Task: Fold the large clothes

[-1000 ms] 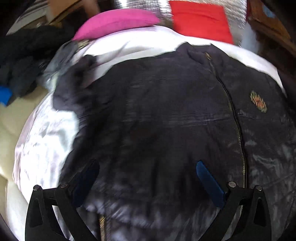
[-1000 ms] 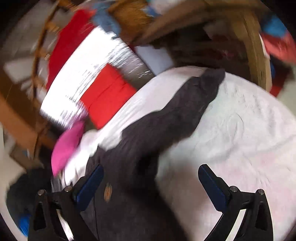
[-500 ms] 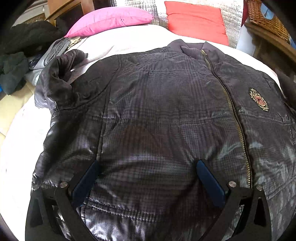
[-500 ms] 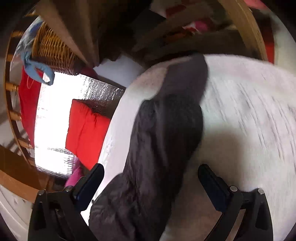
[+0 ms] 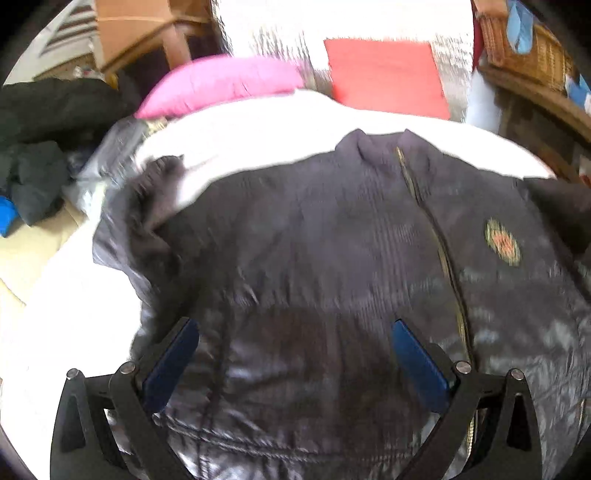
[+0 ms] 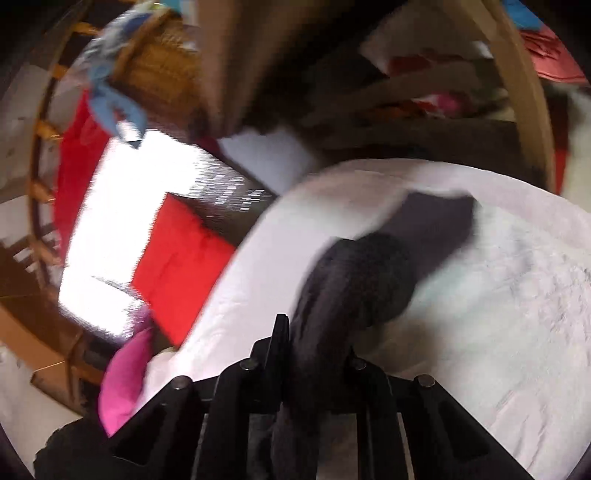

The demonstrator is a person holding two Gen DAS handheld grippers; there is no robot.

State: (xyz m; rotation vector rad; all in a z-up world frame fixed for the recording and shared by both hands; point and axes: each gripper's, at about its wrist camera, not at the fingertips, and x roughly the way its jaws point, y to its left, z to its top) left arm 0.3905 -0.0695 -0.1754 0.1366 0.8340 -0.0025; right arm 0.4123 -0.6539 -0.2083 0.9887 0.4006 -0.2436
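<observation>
Dark jacket laid front-up, zipped, on white bed. L gripper held wide apart just over its lower front. R gripper clamped on sleeve. Both views blurred.

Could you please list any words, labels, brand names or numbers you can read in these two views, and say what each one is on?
No text can be read in either view.
The jacket carries a round chest badge, but it is too blurred to show any lettering.
The cardboard box shows no legible print.
</observation>
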